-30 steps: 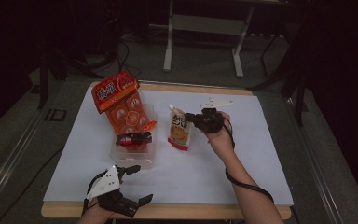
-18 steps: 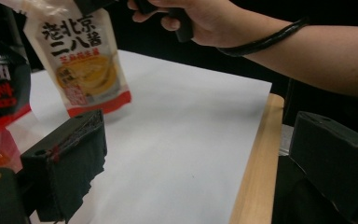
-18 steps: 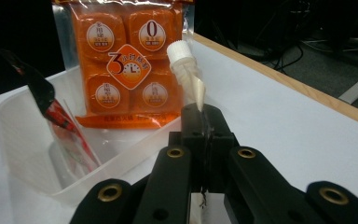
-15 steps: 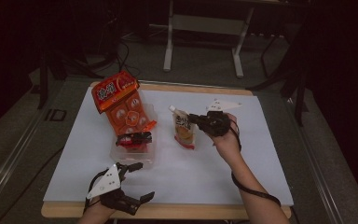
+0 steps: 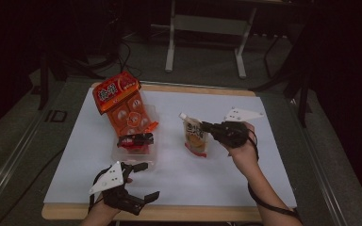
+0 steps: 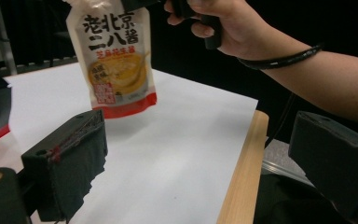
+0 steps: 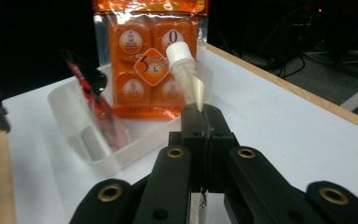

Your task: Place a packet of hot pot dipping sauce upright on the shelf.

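1. The right gripper (image 5: 206, 126) pinches the top edge of a spouted sauce pouch (image 5: 195, 137), its jaws pressed together on the flat seam just beside the white screw cap (image 7: 180, 51); in the right gripper view the spout rises directly above the clamped jaws.
2. The pouch hangs upright from that grip, clear of the white sheet (image 5: 184, 169) in the left gripper view, where its yellow-and-red front with bold Chinese lettering (image 6: 113, 56) faces the camera and the person's right hand (image 6: 223, 25) closes around the gripper's handle above it.
3. Seen from the high view, the pouch sits over the middle of the table (image 5: 245, 214), right of centre, with the grey three-cornered plate (image 5: 242, 114) of the right gripper just behind the hand.
4. The left gripper (image 5: 139, 183) rests at the near edge of the table, jaws spread wide with nothing between them; its two black pads (image 6: 67, 156) frame the left gripper view.
5. To the left of the pouch stands a clear plastic tray (image 5: 153, 153), holding an orange multi-cup snack pack (image 5: 122, 106) that leans up out of its far end and a small dark-and-red packet (image 5: 134, 140) at its near end.
6. The tray and the pouch are apart, with bare white sheet between them.
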Demonstrator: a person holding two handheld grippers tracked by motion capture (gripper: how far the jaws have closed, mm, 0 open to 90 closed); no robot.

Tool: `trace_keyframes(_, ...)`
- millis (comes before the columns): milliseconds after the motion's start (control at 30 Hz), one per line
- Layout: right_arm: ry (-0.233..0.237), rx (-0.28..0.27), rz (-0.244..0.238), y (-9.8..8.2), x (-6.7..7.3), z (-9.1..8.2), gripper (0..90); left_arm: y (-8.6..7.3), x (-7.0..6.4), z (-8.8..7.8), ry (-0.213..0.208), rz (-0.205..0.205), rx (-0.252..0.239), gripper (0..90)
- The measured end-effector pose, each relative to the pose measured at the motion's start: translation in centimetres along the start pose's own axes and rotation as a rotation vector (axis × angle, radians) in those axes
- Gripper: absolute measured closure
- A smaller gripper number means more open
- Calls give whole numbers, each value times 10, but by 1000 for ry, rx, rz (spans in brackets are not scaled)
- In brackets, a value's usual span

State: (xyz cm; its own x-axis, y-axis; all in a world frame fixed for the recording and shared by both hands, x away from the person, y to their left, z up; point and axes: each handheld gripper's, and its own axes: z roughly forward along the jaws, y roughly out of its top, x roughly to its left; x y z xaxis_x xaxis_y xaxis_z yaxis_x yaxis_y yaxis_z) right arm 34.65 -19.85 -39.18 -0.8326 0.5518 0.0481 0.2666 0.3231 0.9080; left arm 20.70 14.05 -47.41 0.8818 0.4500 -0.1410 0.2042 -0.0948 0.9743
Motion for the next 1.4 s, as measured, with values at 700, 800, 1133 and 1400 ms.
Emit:
trace_keyframes(700,95,-92,-56,-2,41,-52,897,19,11,25,-15,-51,-6,49)
trace_keyframes(800,109,-105,-63,-1,47,-56,897,22,13,27,-17,-53,-12,50)
trace_keyframes(1133,161,-129,-84,4,62,-65,897,39,16,35,-26,-33,-17,62)
trace_keyframes(1400,197,-132,-102,4,75,-65,896,57,17,39,-70,0,-26,140)
